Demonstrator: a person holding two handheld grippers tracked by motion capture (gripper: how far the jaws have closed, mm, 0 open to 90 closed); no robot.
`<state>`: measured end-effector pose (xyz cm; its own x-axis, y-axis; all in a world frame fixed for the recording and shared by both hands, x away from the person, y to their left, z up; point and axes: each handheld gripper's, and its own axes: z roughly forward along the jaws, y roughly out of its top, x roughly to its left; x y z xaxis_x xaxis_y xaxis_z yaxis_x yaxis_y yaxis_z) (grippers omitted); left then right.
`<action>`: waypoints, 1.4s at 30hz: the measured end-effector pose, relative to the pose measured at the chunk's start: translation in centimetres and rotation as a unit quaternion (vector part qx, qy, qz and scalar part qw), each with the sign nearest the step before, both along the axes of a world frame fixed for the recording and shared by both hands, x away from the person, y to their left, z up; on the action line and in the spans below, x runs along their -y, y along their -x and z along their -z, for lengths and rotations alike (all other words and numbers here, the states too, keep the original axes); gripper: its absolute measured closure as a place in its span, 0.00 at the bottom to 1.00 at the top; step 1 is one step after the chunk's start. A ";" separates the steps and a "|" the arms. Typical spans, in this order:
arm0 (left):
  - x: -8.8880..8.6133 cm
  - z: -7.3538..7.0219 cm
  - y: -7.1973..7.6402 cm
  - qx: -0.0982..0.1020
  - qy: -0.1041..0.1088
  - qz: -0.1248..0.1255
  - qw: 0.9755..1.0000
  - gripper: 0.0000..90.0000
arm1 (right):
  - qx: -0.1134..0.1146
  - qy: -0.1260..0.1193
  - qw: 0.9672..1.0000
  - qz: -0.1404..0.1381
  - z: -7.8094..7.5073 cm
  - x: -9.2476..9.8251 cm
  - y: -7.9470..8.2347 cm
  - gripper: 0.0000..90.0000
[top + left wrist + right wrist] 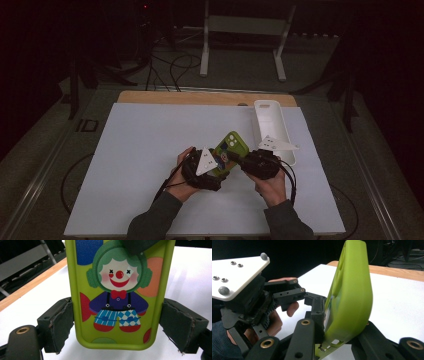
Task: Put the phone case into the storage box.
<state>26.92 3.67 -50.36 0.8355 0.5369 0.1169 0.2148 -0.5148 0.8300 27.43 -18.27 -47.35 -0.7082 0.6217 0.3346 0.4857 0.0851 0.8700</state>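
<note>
A lime-green phone case (pixel 234 143) printed with a clown (pixel 119 290) is held tilted above the white table cover between both hands. My left gripper (pixel 117 322) is shut on it, a pad (pixel 61 322) pressing each long side near the lower end. Seen edge-on in the right gripper view, the case (pixel 352 297) rises from my right gripper (pixel 334 341), whose jaws are shut on its bottom edge. The left gripper's near finger (pixel 315 307) and a hand behind it appear there too. From above, the left gripper (pixel 220 164) and right gripper (pixel 237 159) meet at the case.
A long white tray-like shell (pixel 272 127) lies at the back right of the white cover (pixel 150 150). A wooden table edge (pixel 200 97) runs behind it. Beyond the table are cables and a white stand (pixel 245 30) on the floor.
</note>
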 end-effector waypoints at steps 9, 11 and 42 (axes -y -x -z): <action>-1.0 -0.4 -0.5 -0.026 0.014 0.002 1.000 0.15 | 0.010 0.017 1.000 0.001 -0.3 0.0 0.1 0.87; -1.2 -0.4 -0.7 -0.035 0.014 0.003 0.999 0.15 | 0.011 0.019 1.000 0.002 -0.3 0.0 0.1 0.92; -1.1 0.5 -1.1 -0.106 0.041 0.052 0.992 0.20 | 0.044 0.003 0.999 -0.015 -1.2 0.8 0.7 0.95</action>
<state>27.98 4.72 -50.83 0.8882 0.4466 -0.1078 0.3376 -0.4752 0.8125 26.73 -19.11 -46.11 -0.7529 0.6020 0.2662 0.4038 0.1031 0.9090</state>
